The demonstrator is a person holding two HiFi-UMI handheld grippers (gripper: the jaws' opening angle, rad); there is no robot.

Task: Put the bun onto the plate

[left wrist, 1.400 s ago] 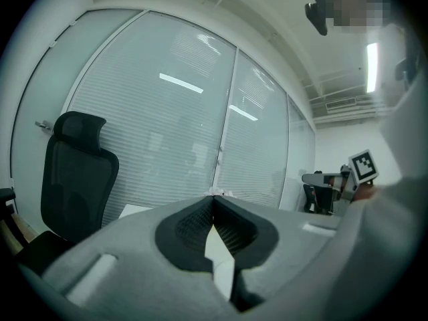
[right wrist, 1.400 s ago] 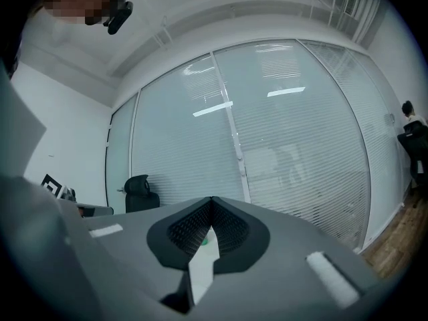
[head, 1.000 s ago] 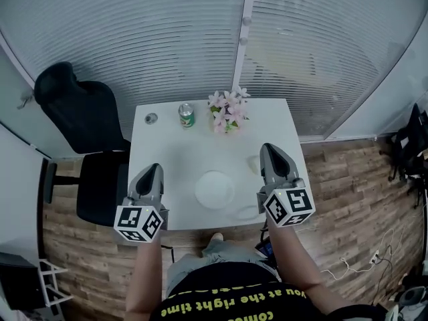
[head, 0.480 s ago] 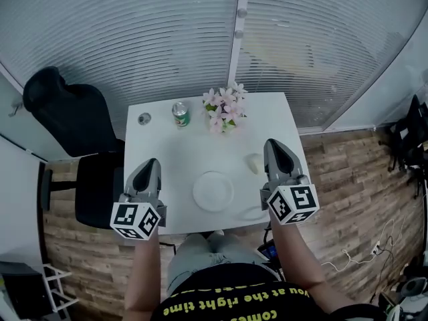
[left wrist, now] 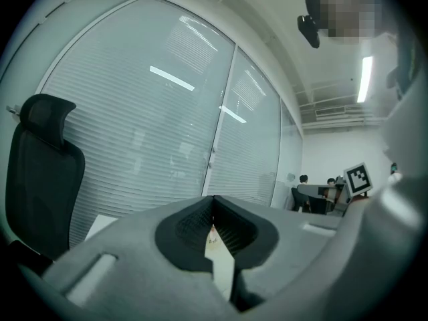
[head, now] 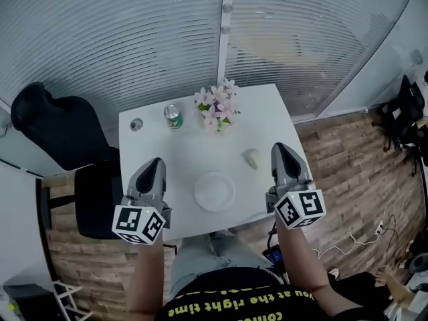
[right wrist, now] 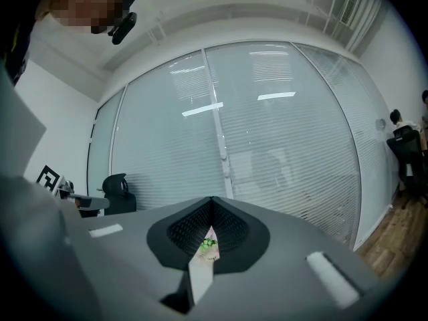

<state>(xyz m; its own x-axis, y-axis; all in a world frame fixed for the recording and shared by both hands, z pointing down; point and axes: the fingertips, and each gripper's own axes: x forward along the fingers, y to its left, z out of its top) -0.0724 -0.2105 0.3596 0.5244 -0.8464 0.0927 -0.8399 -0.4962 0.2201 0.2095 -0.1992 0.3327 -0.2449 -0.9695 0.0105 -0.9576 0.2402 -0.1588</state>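
Head view: white table (head: 167,154) below me, w/ my two grippers held over its near side. L gripper (head: 155,163) sits over the near-left corner, R gripper (head: 285,150) over the right edge toward the near-right corner. Both point level toward the far edge.

The bun (head: 251,158) lies on the bare tabletop close to the right edge, about halfway along it, just left of my R gripper's tip and not touching it. The plate (head: 215,191) is by the middle of the near edge, btwn my two grippers, w/ nothing on it. Bun and plate are near each other but apart.

L gripper view: my fingers (left wrist: 194,223) are pressed together at the tips, nothing btwn them. R gripper view: same, fingers (right wrist: 231,225) pressed tip to tip and empty; a bit of green and pink shows thru the slit below.

Along the far edge stand a green can (head: 173,116) and pink flowers (head: 216,107), side by side. A small round thing (head: 136,124) sits at the far-left corner; can't tell what it is. Black office chair (head: 57,129) stands off the left edge.
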